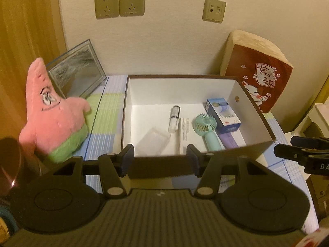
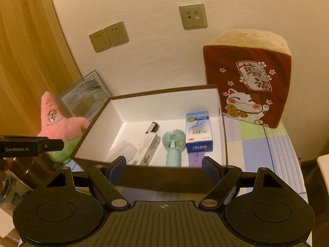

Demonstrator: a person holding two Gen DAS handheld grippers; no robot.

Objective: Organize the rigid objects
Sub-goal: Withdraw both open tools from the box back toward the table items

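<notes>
your left gripper (image 1: 160, 158) and right gripper (image 2: 162, 170) both hover before the near wall of the open box (image 1: 254, 111), jaws apart and holding nothing. inside the box lie a mint handheld fan (image 1: 206, 128), a blue carton (image 1: 224, 114), a clear case (image 1: 153, 141) and a slim tube (image 1: 174, 118). the box sits on the checked worktop (image 1: 104, 113) beside a pink plush (image 1: 51, 111).

Left of my box (image 1: 255, 111) a pink plush (image 1: 51, 113) crowds the way; the box's left half lies mostly free.
</notes>
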